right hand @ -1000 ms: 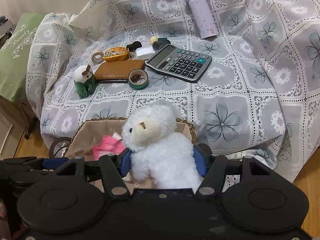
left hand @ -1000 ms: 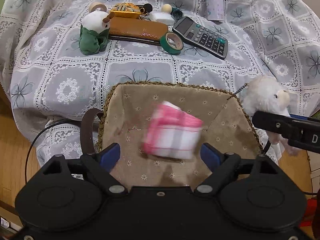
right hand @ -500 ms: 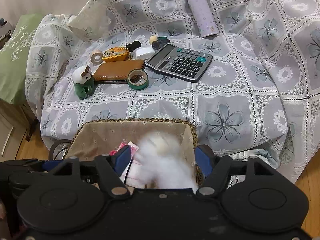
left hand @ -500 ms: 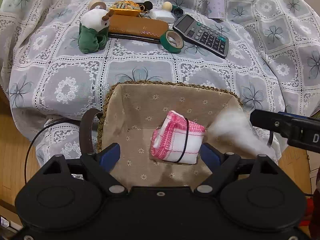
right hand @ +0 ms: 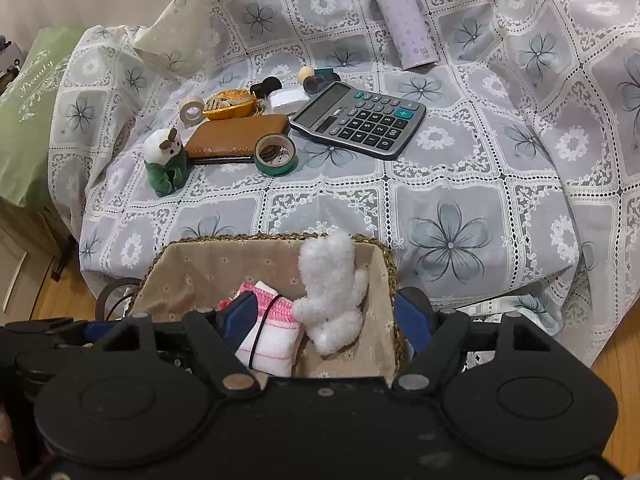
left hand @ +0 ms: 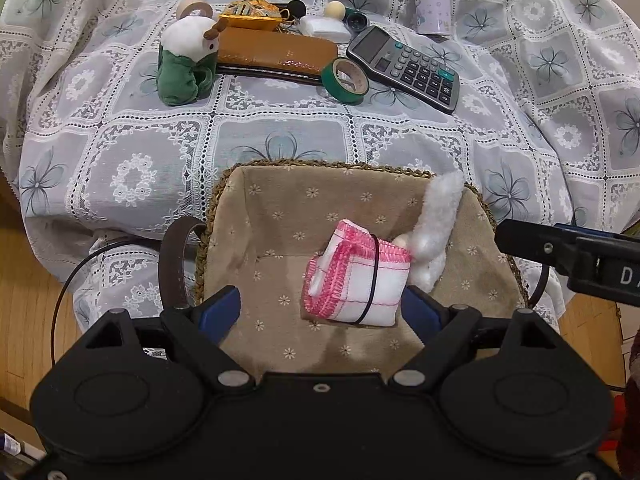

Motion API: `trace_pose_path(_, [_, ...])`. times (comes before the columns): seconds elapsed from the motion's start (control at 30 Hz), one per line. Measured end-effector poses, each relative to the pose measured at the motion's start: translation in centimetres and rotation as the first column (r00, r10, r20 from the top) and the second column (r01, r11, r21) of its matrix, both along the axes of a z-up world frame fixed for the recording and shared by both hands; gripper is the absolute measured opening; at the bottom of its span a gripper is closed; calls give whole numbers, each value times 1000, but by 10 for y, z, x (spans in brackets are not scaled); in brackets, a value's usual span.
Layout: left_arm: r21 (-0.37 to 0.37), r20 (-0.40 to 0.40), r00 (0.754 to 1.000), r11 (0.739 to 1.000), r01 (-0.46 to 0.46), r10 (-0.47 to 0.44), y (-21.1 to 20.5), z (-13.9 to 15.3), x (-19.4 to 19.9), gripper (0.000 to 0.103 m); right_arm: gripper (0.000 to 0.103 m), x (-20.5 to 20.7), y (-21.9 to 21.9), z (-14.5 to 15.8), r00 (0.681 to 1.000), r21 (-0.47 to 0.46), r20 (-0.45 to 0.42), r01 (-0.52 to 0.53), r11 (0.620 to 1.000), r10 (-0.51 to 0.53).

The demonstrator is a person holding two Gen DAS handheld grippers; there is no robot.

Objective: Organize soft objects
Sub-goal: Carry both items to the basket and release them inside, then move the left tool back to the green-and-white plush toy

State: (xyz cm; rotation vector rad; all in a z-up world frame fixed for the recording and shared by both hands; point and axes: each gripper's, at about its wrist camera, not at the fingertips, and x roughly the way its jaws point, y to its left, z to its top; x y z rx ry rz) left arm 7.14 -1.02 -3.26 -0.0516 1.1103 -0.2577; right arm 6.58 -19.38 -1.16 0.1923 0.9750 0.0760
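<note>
A fabric-lined woven basket (left hand: pixel 256 240) (right hand: pixel 192 264) sits at the near edge of the covered table. In it lie a folded pink-and-white cloth (left hand: pixel 356 276) (right hand: pixel 272 332) and a white plush animal (left hand: pixel 436 220) (right hand: pixel 332 288), leaning on the right wall. A green-and-white plush toy (left hand: pixel 184 64) (right hand: pixel 164 164) stands on the tablecloth at the far left. My left gripper (left hand: pixel 320 312) is open and empty above the basket's near side. My right gripper (right hand: pixel 328 316) is open and empty above the basket, and its arm shows in the left wrist view (left hand: pixel 568 252).
On the lace tablecloth (right hand: pixel 452 220) lie a calculator (right hand: pixel 360 120), a green tape roll (right hand: pixel 276 154), a brown case (right hand: pixel 236 136), a purple bottle (right hand: pixel 404 20), a beige tape roll (right hand: pixel 191 110) and small items. A green cushion (right hand: pixel 24 112) is at left. Wooden floor lies below.
The pink cloth dropped from the air into the basket and settled. My right gripper opened and let go of the white plush, which fell into the basket beside the cloth.
</note>
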Motion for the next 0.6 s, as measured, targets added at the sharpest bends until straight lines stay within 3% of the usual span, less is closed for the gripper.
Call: trace_pose_path(0.6, [-12,13,1000,1000,22,-22,-4,9,12,84,76,17,-5,-7,999,10,-31,31,999,-31])
